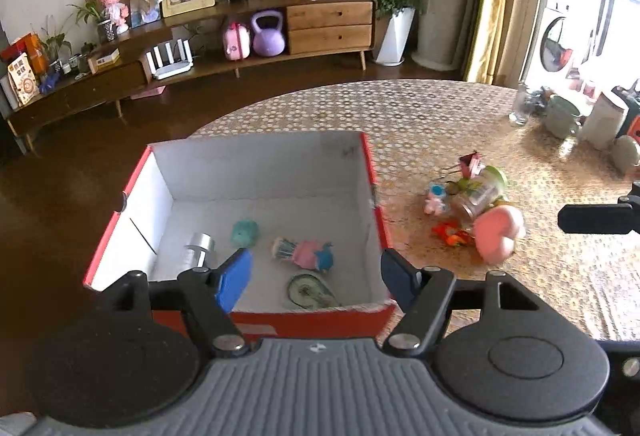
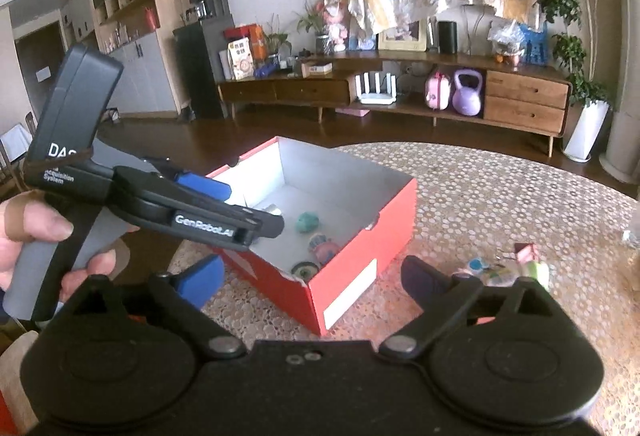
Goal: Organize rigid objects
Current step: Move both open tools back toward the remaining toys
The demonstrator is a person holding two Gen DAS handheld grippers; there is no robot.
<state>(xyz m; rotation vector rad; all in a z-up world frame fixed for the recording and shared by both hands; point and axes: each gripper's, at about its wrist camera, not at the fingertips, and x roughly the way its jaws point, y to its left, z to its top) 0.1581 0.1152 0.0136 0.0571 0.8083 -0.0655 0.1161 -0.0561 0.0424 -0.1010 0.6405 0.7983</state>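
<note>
A red box (image 1: 372, 171) with a white inside stands on the table; it also shows in the right wrist view (image 2: 360, 256). Inside lie a teal toy (image 1: 244, 233), a silver cylinder (image 1: 199, 248), a pink and blue toy (image 1: 306, 254) and a round green disc (image 1: 308, 290). A heap of small toys with a pink round piece (image 1: 498, 234) and a clear jar (image 1: 480, 193) lies right of the box. My left gripper (image 1: 316, 276) is open and empty above the box's near end. My right gripper (image 2: 312, 280) is open and empty, near the box's front corner.
The round table (image 1: 440, 115) has a patterned cloth. Cups, a glass and jars (image 1: 560, 115) stand at its far right edge. A wooden sideboard (image 1: 328, 27) runs along the far wall. The left hand-held gripper body (image 2: 160, 203) is at the left of the right wrist view.
</note>
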